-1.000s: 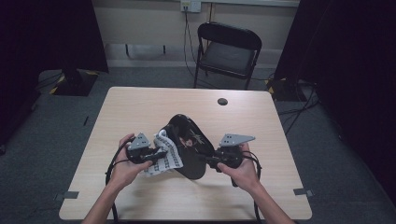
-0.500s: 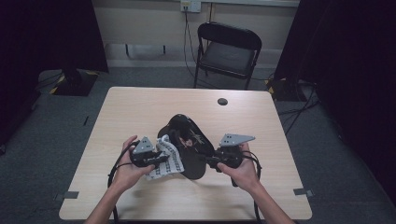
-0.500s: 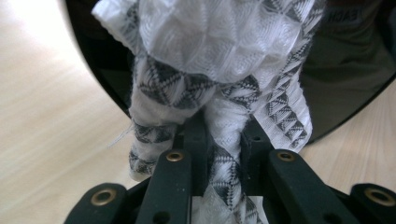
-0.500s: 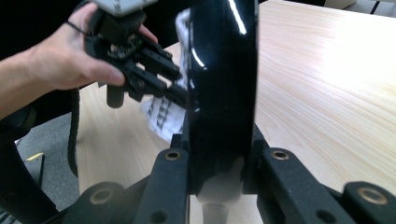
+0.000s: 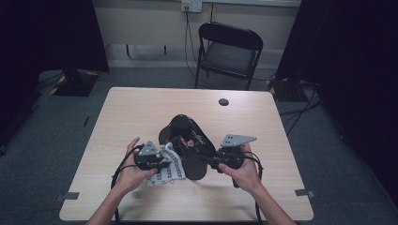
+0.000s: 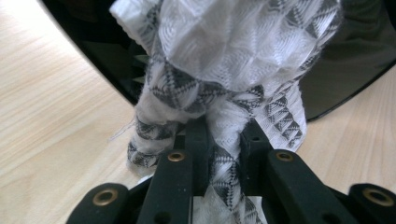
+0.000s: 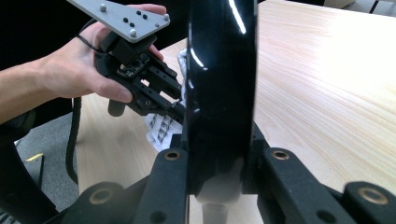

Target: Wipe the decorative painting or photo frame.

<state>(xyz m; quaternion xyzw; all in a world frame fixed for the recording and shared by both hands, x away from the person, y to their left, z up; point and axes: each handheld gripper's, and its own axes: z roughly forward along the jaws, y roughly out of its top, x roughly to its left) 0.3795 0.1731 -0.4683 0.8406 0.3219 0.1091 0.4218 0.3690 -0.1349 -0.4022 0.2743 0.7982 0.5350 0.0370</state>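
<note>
The left claw was clamped on a white cloth with a grey-black triangle pattern; in the left gripper view a bunched fold of that cloth ran down between the two black jaws, which stood narrow around it. The rest of the fabric spread upward against a glossy black object lying just behind it.

The right claw gripped that same black object — a shiny, curved item, too dark in the high view to identify with certainty. In the right gripper view its thin glossy edge stood upright between the jaws, held on both sides.

Position of the work: black object and cloth sat together at the near-centre of the light wooden surface, between the person's two hands, with the cloth touching the object's left side. The left hand and the right hand came in from the near edge.

Further off — a small dark disc lay near the far edge of the surface, well apart from the work. A black folding chair stood beyond the surface.
</note>
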